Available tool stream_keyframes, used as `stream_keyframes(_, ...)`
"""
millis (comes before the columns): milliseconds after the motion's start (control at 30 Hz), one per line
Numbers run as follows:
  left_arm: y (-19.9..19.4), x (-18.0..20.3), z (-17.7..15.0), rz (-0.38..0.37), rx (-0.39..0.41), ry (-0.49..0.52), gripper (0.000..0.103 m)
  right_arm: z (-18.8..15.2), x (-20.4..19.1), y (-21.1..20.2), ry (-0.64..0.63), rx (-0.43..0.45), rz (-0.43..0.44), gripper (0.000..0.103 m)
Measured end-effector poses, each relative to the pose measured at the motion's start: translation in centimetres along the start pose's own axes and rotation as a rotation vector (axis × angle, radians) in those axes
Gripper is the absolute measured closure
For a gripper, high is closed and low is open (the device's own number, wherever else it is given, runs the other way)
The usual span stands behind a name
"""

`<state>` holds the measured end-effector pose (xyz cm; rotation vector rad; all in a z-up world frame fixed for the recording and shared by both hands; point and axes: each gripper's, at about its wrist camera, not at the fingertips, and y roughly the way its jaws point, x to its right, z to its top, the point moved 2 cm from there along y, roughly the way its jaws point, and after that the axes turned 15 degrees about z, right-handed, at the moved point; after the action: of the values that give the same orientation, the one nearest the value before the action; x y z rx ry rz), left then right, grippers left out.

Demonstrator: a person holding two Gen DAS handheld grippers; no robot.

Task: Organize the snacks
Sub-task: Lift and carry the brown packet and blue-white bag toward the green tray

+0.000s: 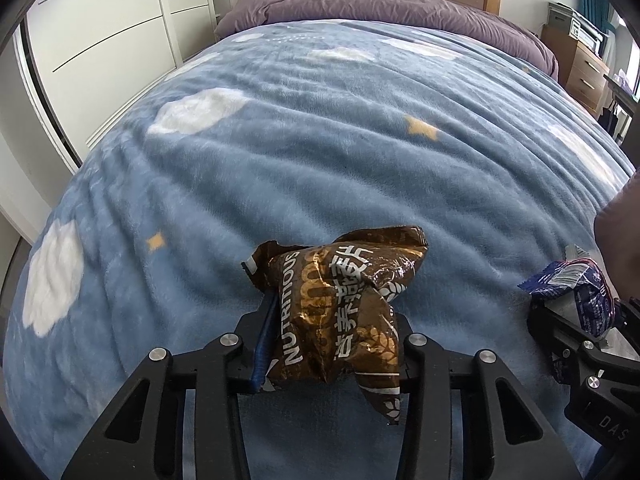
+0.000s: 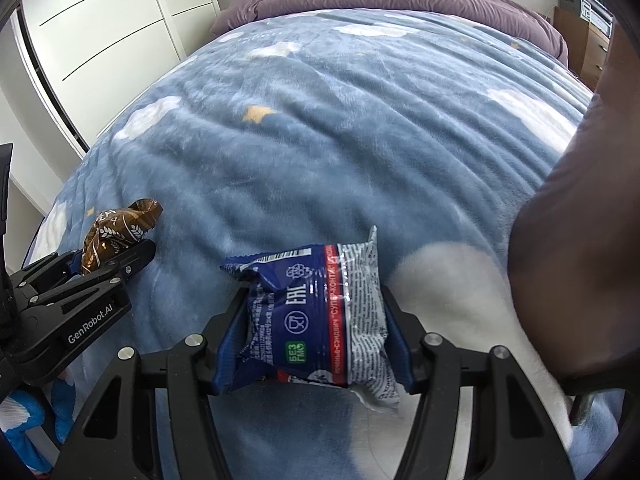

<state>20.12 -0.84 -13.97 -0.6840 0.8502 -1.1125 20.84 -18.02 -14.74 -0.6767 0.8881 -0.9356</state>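
My left gripper (image 1: 332, 320) is shut on a crumpled brown snack packet (image 1: 340, 308) marked NUTRITIOUS, held just above the blue blanket. My right gripper (image 2: 316, 320) is shut on a blue and silver snack packet (image 2: 320, 320) with Russian print, also held over the blanket. In the right wrist view the left gripper (image 2: 116, 256) shows at the far left with the brown packet (image 2: 116, 232) between its fingers. In the left wrist view the right gripper (image 1: 576, 320) shows at the right edge with the blue packet (image 1: 576, 288).
A blue fleece blanket (image 1: 300, 160) with white clouds and yellow stars covers the bed. A purple duvet (image 1: 380, 8) lies at the headboard. A white wardrobe (image 1: 112, 32) stands left, a wooden nightstand (image 1: 584, 68) right. A dark brown cushion-like object (image 2: 580, 240) sits close on the right.
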Motion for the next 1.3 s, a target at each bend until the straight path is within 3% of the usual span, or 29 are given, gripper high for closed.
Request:
stream_keyframes(967, -3.5, -0.5, -0.8, -0.039, -0.024, -0.011, 0.067, -2.3, -0.2, -2.7, 0.016, -0.011, 0.045, 0.001)
stream_keyframes(1300, -5.9, -1.3, -3.2, -0.016, -0.042, 0.018, 0.067, -4.8, -1.4, -5.5, 0.036, -0.039, 0.108, 0.001)
